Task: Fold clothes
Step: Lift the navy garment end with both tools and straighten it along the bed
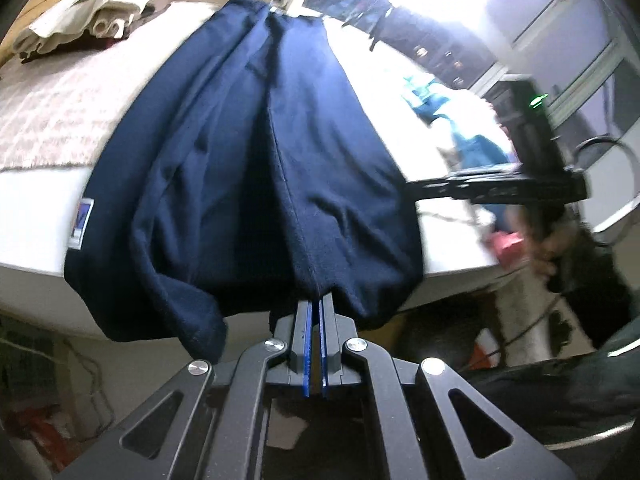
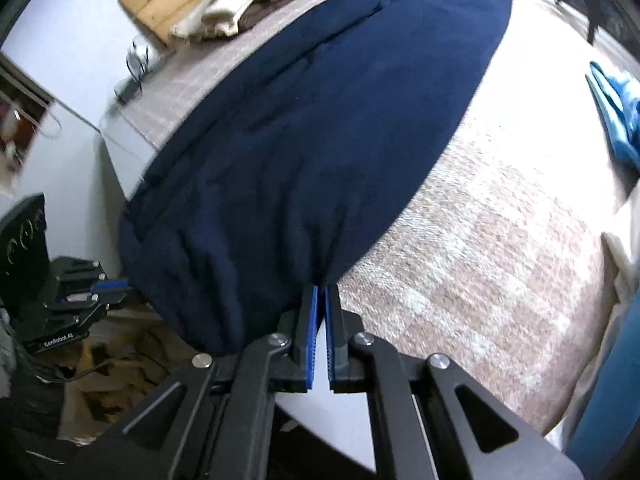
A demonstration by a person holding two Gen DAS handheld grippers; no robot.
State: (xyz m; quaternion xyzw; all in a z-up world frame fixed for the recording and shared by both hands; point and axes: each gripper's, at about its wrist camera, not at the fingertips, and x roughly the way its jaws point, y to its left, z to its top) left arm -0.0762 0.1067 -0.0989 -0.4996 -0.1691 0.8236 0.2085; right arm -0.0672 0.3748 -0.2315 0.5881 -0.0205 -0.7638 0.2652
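Both tools pinched the dark navy cloth garment (image 1: 256,152).
Left tool (image 1: 316,300) and right tool (image 2: 321,286) were clamped tight on its near hem.

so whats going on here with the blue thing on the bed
A person is folding clothes with a gripper in each hand. The left gripper and the right gripper are both shut on the near edge of a navy garment spread along the bed. A pile of folded clothes sits at the far end.

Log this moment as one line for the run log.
stage: grasp | left gripper: shut on navy garment hem | right gripper: shut on navy garment | garment: spread on bed
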